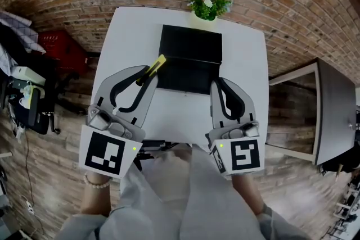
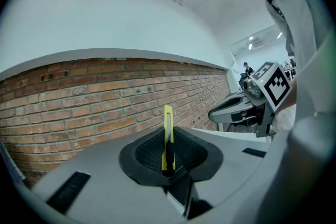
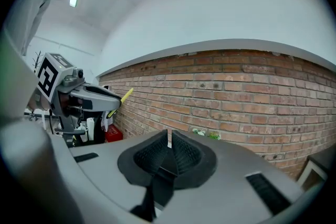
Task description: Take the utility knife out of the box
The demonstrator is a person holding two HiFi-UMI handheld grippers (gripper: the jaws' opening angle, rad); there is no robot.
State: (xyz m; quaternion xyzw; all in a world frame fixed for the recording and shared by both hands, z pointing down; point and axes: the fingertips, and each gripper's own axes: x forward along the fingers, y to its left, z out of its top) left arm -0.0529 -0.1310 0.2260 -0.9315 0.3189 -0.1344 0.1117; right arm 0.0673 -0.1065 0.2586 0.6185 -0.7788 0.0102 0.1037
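In the middle of the head view, one white rectangular table carried one black rectangular box, which showed as two dark panels, one above the other. Just above the box, at the table's top edge, stood one small green potted plant with white flowers.

Two grey grippers reached up from the lower part of that view, each with one black-and-white marker cube. The left gripper held the single yellow utility knife with a black slider between its jaws. The knife slanted up and right, and its tip appeared over the box's left edge. In the left gripper view the ribbed black pads pressed on both sides of the knife, which stood on edge against the brick wall, outside the box.

The right gripper sat at the box's lower right corner. In the right gripper view its jaws stood almost together, leaving only a thin slit with nothing in it. At the left of that view the left gripper appeared with the knife sticking out.

One red crate lay on the floor at the upper left, and one grey side table stood at the right edge.
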